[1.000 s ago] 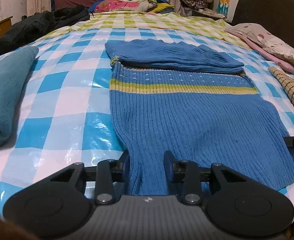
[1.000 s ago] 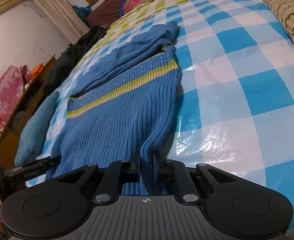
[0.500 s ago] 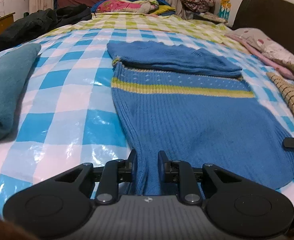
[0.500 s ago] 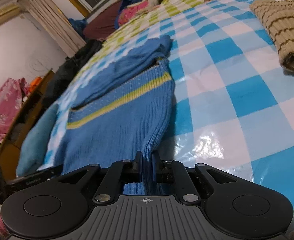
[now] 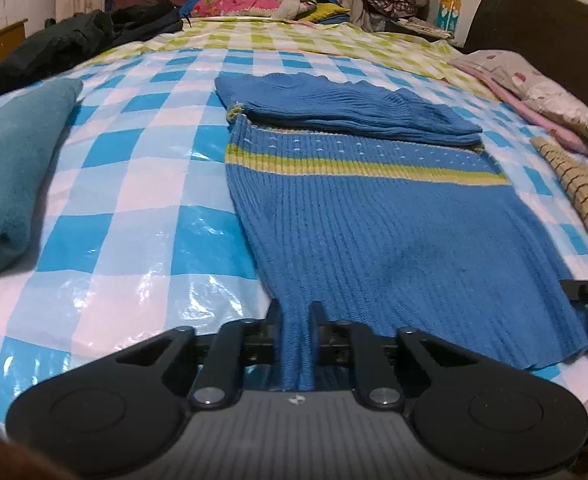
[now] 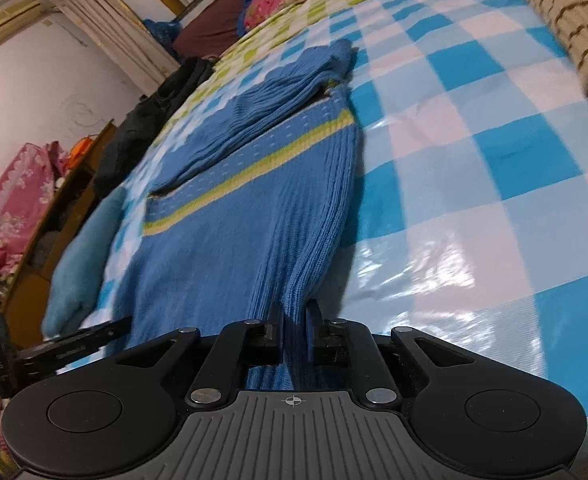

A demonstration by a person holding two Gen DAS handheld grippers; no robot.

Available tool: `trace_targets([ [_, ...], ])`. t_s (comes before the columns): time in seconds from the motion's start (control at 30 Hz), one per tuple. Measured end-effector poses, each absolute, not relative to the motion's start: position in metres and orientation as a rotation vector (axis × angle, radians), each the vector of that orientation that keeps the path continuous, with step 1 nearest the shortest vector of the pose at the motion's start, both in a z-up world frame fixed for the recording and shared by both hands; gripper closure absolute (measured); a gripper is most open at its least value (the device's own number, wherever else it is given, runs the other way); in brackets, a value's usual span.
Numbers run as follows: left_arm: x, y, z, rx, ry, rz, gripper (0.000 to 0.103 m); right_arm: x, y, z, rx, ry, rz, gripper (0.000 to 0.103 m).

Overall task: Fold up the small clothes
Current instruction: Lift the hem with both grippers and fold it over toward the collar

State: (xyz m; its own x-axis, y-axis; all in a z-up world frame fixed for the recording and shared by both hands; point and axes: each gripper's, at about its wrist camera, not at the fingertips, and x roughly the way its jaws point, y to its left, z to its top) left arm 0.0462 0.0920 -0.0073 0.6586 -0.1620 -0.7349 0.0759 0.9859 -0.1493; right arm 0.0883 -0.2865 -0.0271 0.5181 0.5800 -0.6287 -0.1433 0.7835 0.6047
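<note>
A blue ribbed sweater [image 5: 374, 232] with a yellow-green stripe lies flat on the checked bed sheet [image 5: 133, 208], its sleeves folded across the top. In the left wrist view my left gripper [image 5: 296, 312] is closing its jaws on the near left corner of the hem, and the pads press a bunched ridge of knit. My right gripper [image 6: 296, 312] pinches the near right corner of the same sweater [image 6: 233, 208], its jaws still closing tight on a narrow fold. The hem edge itself is hidden behind both gripper bodies.
A folded teal cloth [image 5: 9, 160] lies left of the sweater. A beige striped knit [image 5: 578, 196] and a pink spotted pillow [image 5: 542, 92] lie to the right. Black clothing [image 5: 73, 40] and a heap of bedding sit at the far end.
The left jaws have drawn together from a wide gap to a pinch on the hem. The right jaws have tightened slightly, and the sweater's near corners have lifted a little.
</note>
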Motion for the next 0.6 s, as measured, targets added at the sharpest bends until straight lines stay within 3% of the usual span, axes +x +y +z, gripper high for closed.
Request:
trace_targets([
  [0.27,0.069,0.11,0.027,-0.346,0.729,-0.219,0.09,0.102,-0.283,0.0,0.729,0.788,0.552,0.094],
  [0.6,0.16,0.126,0.072,-0.456,0.52,-0.244,0.09,0.185,-0.283,0.042,0.93,0.556,0.604,0.094],
])
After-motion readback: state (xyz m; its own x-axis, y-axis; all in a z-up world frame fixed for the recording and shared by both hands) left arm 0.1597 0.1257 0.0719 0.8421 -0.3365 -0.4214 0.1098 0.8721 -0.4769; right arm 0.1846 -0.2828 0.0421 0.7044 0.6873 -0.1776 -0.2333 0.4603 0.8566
